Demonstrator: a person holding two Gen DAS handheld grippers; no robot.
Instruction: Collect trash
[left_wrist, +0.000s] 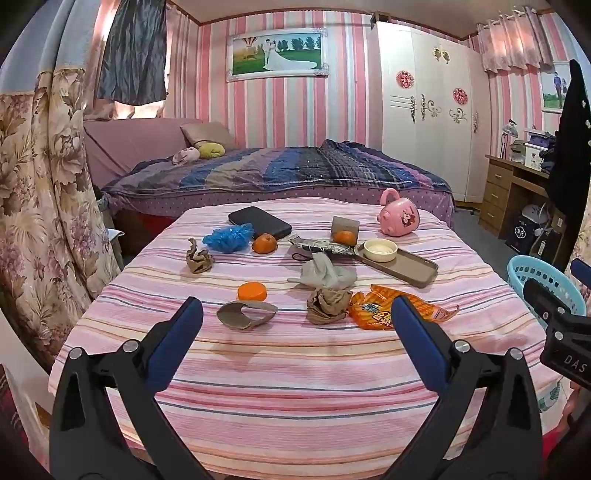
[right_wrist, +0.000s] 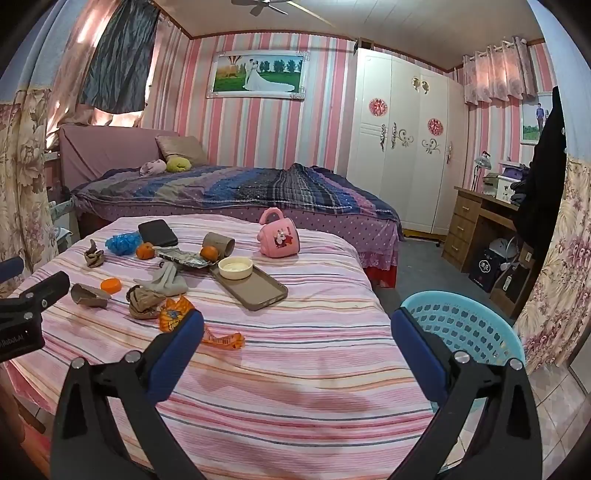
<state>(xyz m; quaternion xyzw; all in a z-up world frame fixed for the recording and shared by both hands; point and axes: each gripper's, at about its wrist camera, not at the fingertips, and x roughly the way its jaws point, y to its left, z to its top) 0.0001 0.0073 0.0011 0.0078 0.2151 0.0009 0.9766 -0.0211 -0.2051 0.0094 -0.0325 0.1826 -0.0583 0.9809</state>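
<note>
Wrapper: orange, crumpled, flat on the striped counter. Nearest trash to both your grippers. Long axis runs across the left view, one end reaching toward the basket side; in the right view it lies low and to the left, partly behind the left finger.

Basket: pale blue, perforated, off the counter's right edge, straight ahead of your right gripper. By my reading the right hand is nearer both wrapper and basket.

Other trash, further out: brown paper wad just left of the wrapper; torn cardboard tube between the fingers of your left gripper in view, but beyond them; grey tissue; blue bag.

Not trash, probably: oranges, pink mug, phone case.

Left gripper: jaws wide, holding nothing, touching nothing.

Right gripper: jaws wide, empty, above the counter.
</note>
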